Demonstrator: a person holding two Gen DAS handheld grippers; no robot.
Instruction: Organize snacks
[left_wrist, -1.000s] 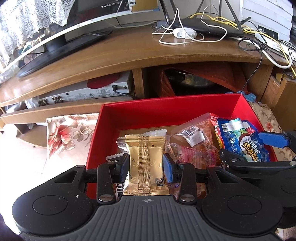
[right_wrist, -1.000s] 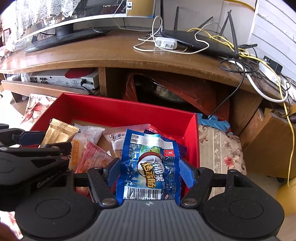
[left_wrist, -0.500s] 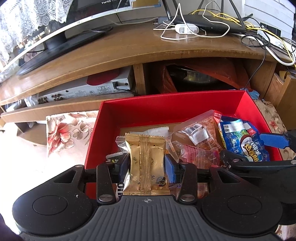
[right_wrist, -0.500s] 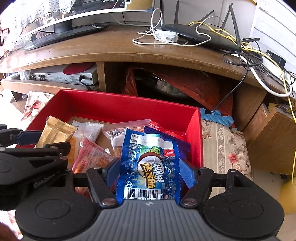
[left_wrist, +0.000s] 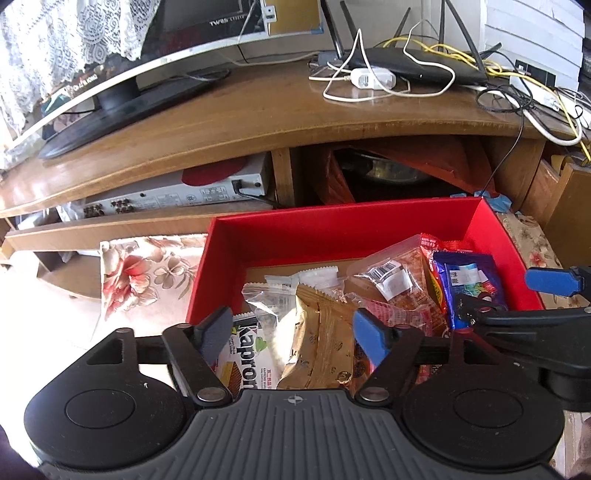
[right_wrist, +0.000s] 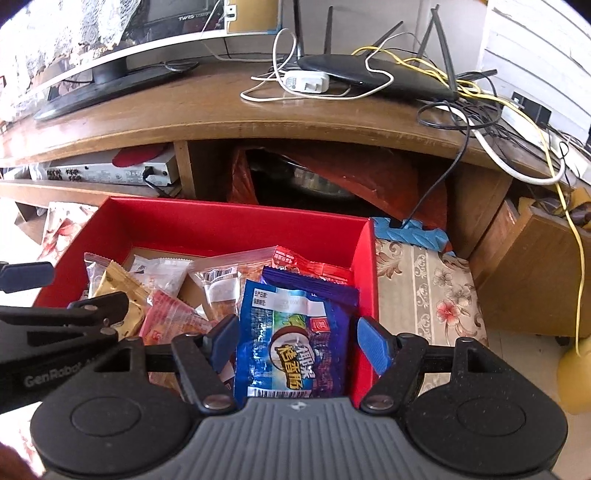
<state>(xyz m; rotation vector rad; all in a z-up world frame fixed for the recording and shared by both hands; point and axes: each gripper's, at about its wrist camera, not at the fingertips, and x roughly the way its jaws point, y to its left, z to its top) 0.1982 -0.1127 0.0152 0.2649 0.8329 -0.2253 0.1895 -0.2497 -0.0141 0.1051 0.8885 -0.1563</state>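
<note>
A red box holds several snack packets and also shows in the right wrist view. My left gripper is open above the box's near left part; the gold packet lies loose between its fingers on the pile, beside a white Kapron packet. My right gripper is open over the box's near right part; the blue packet lies between its fingers, not pinched. A clear bag of orange snacks and a pink packet lie in the middle.
The box sits on a floral cloth before a wooden TV stand. A TV base, router and tangled cables lie on top. A silver receiver sits on the shelf. A wooden cabinet stands to the right.
Both grippers have opened. The gold packet has dropped from the left gripper onto the pile and the blue packet has been let go by the right gripper. Both views have lifted slightly.
</note>
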